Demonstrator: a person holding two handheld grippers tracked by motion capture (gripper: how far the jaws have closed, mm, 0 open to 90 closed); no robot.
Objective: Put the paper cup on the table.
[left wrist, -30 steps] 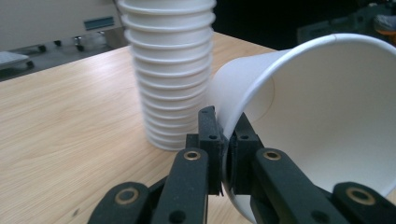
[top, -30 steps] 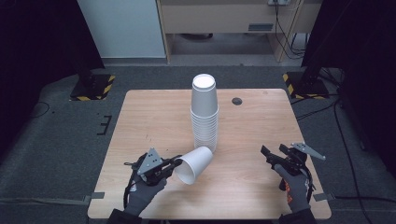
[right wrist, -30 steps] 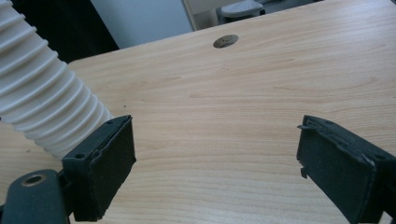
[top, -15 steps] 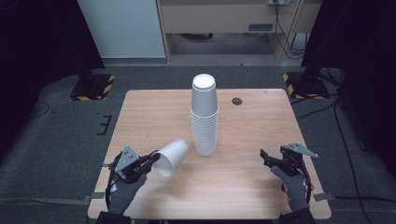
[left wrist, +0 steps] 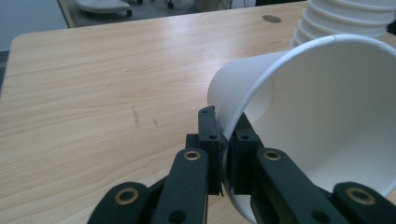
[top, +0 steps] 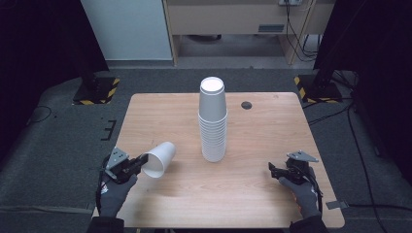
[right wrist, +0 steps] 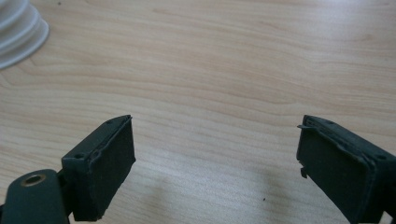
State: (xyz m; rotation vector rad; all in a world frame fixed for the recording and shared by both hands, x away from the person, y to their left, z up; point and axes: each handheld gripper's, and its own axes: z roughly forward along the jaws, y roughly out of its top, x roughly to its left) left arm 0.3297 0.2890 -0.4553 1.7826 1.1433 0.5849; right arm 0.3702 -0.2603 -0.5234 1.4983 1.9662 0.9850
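A tall stack of white paper cups [top: 213, 121] stands upside down at the middle of the wooden table [top: 272, 136]. My left gripper [top: 141, 162] is at the table's front left, shut on the rim of a single white cup [top: 159, 159] that lies tilted on its side. In the left gripper view the jaws pinch the cup's rim [left wrist: 236, 135], one inside and one outside, with the stack [left wrist: 345, 18] behind at the upper right. My right gripper [top: 273, 171] hovers at the front right, open and holding nothing. The right gripper view has the stack's base [right wrist: 18, 32] at the upper left.
A small dark round hole [top: 247, 105] sits in the tabletop behind and right of the stack. Dark floor surrounds the table, with yellow-black striped stand bases [top: 97, 90] at both back corners and cabinets behind.
My left gripper has carried the single cup leftward, away from the stack to the front left of the table. The right gripper has barely shifted.
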